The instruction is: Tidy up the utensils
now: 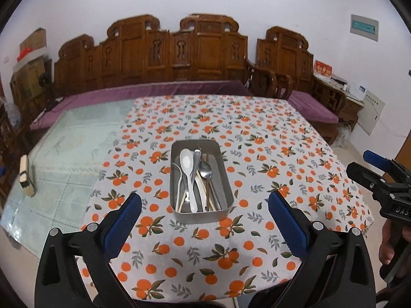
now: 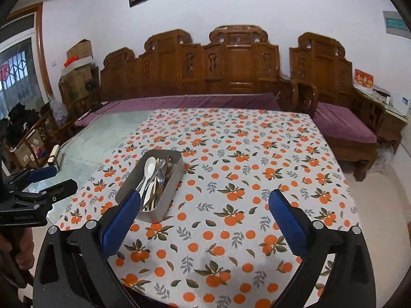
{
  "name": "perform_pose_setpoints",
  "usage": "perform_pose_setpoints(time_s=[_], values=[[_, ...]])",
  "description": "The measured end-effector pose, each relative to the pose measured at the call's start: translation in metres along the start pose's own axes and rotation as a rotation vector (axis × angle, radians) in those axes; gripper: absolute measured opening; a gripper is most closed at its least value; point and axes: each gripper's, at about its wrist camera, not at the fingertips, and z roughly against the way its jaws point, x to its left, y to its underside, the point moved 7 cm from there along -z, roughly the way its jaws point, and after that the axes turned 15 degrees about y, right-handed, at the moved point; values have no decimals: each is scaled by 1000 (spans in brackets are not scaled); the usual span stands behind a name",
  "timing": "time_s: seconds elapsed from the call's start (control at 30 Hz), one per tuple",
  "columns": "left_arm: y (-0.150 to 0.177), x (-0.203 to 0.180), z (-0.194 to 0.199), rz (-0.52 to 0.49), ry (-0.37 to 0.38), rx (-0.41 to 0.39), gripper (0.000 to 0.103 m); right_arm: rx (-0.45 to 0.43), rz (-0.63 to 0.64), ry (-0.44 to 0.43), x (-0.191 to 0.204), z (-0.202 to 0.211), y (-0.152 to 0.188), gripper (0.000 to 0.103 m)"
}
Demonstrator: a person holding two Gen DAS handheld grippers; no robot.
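- Left wrist view: left gripper (image 1: 204, 206) is hovering above the near table edge, jaws standing wide apart, nothing between them. No contact with anything.
- Block (image 1: 26, 175) is lying at far left on the bare glass, well apart from the work. No hazard unless an arm is swinging wide that way.
- Tray (image 1: 176, 215) is sitting mid-cloth (image 1: 282, 133), straight ahead of the left gripper. Spoons (image 1: 188, 172) and chopsticks (image 1: 209, 195) are lying lengthwise inside, overlapping. All utensils appear to be in; none is showing loose on the cloth.
- Risk: handles are crossing one another, so a dip into the pile is likely dragging out a neighbour. Thin metal wall, light tray: a nudge is likely sliding it over the cloth.
- Right wrist view: right gripper (image 2: 204, 206) is also gaping empty, tray (image 2: 164, 205) lying just past its left finger (image 2: 123, 220).
- Risk: that finger is overlapping the tray's near corner in view; a careless sweep leftward could be clipping it, or meeting the left gripper (image 2: 43, 192) beside it.
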Motion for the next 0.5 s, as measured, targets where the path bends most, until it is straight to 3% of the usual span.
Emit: perform_pose_setpoints(time_s=[0.5], values=[[-20, -41, 76, -69, -12, -123, 95, -133, -9, 7, -4, 87, -22, 100]])
